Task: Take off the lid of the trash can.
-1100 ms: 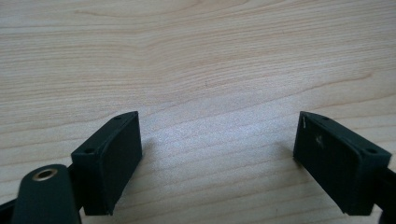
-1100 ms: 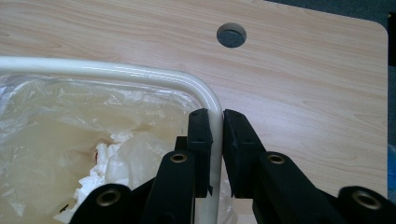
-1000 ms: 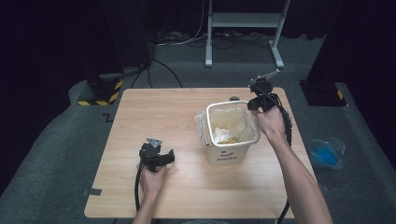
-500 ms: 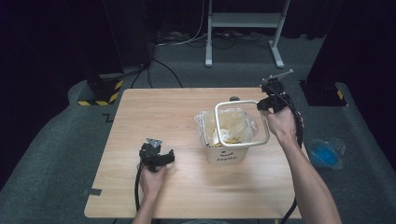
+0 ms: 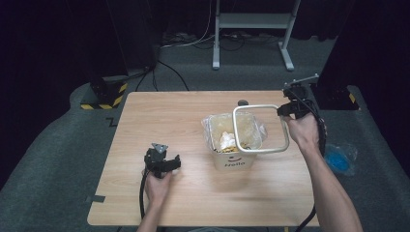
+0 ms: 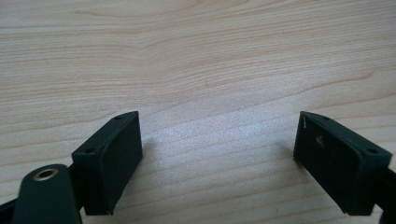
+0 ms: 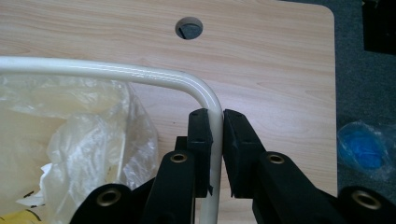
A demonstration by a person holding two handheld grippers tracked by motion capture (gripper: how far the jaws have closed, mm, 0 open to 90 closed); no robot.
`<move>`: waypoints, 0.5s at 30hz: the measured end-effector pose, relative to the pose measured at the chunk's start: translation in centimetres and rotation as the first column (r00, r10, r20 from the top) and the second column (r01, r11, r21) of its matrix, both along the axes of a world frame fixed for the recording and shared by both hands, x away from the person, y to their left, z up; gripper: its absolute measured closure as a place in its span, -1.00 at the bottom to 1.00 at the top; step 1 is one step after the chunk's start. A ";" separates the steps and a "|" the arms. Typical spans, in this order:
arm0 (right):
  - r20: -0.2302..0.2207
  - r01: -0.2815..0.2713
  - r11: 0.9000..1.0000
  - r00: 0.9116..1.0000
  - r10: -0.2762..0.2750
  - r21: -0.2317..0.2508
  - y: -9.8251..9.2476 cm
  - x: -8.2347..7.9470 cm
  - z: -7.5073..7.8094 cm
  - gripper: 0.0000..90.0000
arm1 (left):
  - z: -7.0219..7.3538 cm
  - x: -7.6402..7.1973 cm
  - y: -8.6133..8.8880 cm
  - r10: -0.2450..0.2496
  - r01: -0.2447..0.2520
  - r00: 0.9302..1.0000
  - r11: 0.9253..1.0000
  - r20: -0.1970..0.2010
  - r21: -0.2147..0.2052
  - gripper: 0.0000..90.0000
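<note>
My right claw, pinching the ring, has just carried it off the bin toward the table's right edge, freeing the bag; my left claw rests spread.

Bin contents (under liner) hidden

Blue bag on floor beside wooden table.
</note>
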State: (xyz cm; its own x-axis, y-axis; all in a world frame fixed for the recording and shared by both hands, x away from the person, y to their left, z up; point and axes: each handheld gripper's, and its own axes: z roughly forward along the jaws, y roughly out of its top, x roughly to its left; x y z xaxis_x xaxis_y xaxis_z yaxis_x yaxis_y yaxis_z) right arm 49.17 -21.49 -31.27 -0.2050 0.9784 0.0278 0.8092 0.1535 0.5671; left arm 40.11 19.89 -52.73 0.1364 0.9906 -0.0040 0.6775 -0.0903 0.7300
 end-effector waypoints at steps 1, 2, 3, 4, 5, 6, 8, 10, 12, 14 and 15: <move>-0.002 0.005 1.000 1.000 -0.005 0.002 -0.2 0.0 -0.1 0.81 | 0.0 0.0 0.0 0.000 0.000 1.000 1.000 0.000 0.000 -0.66; -0.002 0.008 1.000 1.000 -0.008 0.003 -0.5 -0.1 -0.1 0.81 | 0.0 0.0 0.0 0.000 0.000 1.000 1.000 0.000 0.000 -0.66; -0.004 0.011 1.000 1.000 -0.011 0.005 -0.7 -0.1 -0.2 0.81 | 0.0 0.0 0.0 0.000 0.000 1.000 1.000 0.000 0.000 -0.66; -0.006 0.016 1.000 1.000 -0.016 0.007 -0.9 -0.2 -0.2 0.81 | 0.0 0.0 0.0 0.000 0.000 1.000 1.000 0.000 0.000 -0.66; -0.005 0.019 1.000 1.000 -0.019 0.008 -1.2 -0.2 -0.2 0.81 | 0.0 0.0 0.0 0.000 0.000 1.000 1.000 0.000 0.000 -0.66; -0.005 0.025 1.000 1.000 -0.025 0.010 -1.5 -0.3 -0.3 0.81 | 0.0 0.0 0.0 0.000 0.000 1.000 1.000 0.000 0.001 -0.66; -0.006 0.033 0.999 0.999 -0.033 0.013 -2.0 -0.5 -0.3 0.81 | 0.0 0.0 0.0 0.000 0.000 1.000 1.000 0.000 0.001 -0.66; -0.007 0.044 0.999 0.999 -0.044 0.012 -2.5 -0.6 -0.3 0.81 | 0.0 0.0 0.0 0.000 0.000 1.000 1.000 0.000 0.001 -0.66; -0.006 0.053 0.999 0.999 -0.053 0.012 -3.0 -0.8 -0.4 0.81 | 0.0 0.0 0.0 0.000 0.000 1.000 1.000 0.000 0.001 -0.66; -0.006 0.059 0.998 0.998 -0.059 0.014 -3.5 -0.9 -0.4 0.81 | 0.0 0.0 0.0 0.000 0.000 1.000 1.000 -0.001 0.001 -0.66; -0.007 0.061 0.998 0.998 -0.061 0.013 -3.6 -0.9 -0.4 0.81 | 0.0 0.0 0.0 0.000 0.000 1.000 1.000 -0.001 0.001 -0.66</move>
State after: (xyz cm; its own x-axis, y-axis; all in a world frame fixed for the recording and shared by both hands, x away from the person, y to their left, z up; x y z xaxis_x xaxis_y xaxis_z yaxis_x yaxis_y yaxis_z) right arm 48.26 -25.12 -31.71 -0.1445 0.9886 0.0418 0.8207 0.0961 0.5632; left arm 40.11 19.89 -52.73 0.1364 0.9907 -0.0031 0.6779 -0.0911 0.7295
